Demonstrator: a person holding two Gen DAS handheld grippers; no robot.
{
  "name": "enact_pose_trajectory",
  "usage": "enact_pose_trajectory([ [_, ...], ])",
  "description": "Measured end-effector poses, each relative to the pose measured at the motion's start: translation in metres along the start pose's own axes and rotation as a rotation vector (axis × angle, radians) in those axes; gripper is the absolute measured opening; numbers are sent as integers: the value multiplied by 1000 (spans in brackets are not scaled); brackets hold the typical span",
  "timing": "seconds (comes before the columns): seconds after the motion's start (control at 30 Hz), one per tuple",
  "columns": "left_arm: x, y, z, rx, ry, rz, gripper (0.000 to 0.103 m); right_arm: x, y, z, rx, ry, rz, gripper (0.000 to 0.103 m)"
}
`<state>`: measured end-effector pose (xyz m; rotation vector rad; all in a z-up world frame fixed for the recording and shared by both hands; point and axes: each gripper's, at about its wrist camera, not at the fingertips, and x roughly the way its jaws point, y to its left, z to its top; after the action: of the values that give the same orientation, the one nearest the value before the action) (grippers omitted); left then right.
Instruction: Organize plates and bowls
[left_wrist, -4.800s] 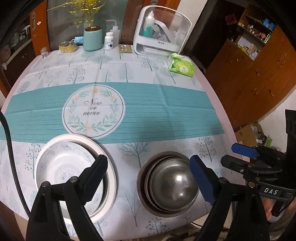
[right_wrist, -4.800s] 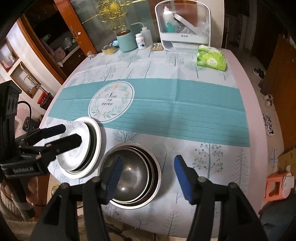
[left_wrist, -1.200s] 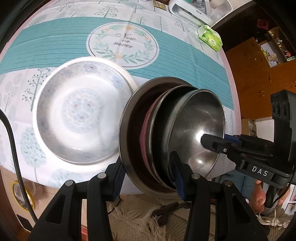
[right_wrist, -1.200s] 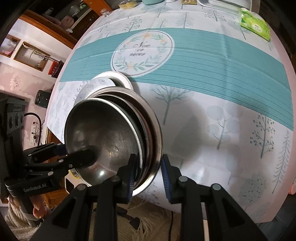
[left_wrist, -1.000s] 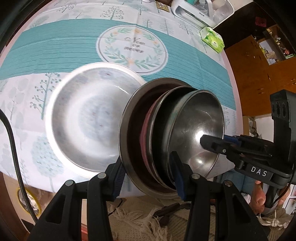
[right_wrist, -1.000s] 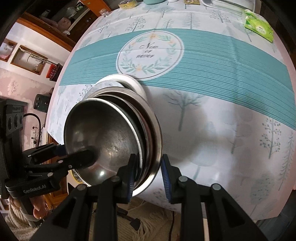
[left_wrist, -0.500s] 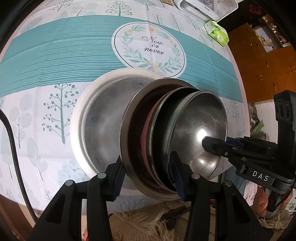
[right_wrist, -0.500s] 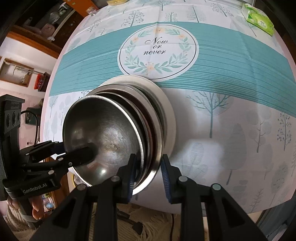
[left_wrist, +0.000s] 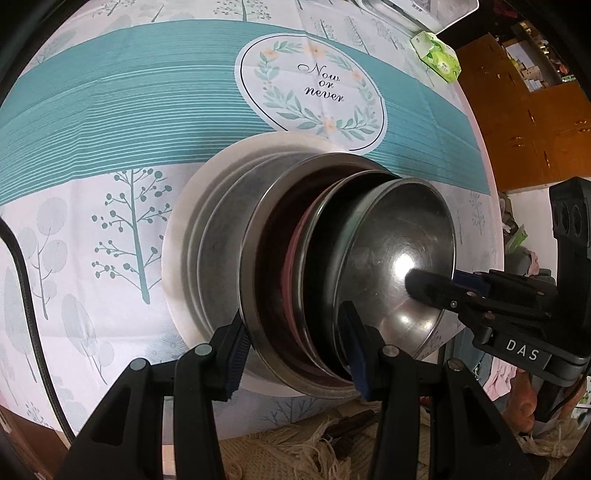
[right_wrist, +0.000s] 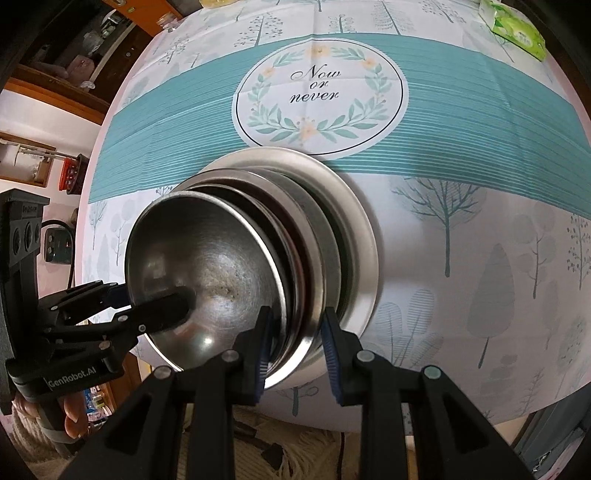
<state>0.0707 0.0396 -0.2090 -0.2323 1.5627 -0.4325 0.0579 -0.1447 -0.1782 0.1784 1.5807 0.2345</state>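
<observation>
A stack of nested steel bowls (left_wrist: 391, 251) is held tilted between both grippers, right over the white plate (left_wrist: 181, 236) on the tablecloth. My left gripper (left_wrist: 295, 350) is shut on the near rims of the stack. My right gripper (right_wrist: 293, 339) is shut on the opposite rims; the stack (right_wrist: 207, 273) fills its view, with the white plate's rim (right_wrist: 354, 206) showing behind. The stack's lowest bowl sits in or just above the plate; contact is hidden.
A teal band with a "Now or never" wreath (left_wrist: 314, 85) lies behind the plate. A green tissue pack (left_wrist: 437, 61) and a white dish rack (left_wrist: 413, 11) stand at the far edge. The table's near edge (right_wrist: 369, 424) is close below the grippers.
Both grippers have carried the bowl stack left, from beside the white plate to over it. The grip on the rims is unchanged.
</observation>
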Motion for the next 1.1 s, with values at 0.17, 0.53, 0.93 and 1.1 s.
enact_pose_trajectory([
  [0.17,2,5,-2,6,12,0,45,5,1,-1,11,5,0,26],
  [0.53,7,2,-4,32,15,9,45,6,1,-2,26,-19,-15,26],
  [0.93,13,0,1,42,3,21,47,7,-2,0,35,-47,-25,27],
  [1.1,10,-3,1,55,-30,23,57,7,-3,-1,36,-69,-17,30],
])
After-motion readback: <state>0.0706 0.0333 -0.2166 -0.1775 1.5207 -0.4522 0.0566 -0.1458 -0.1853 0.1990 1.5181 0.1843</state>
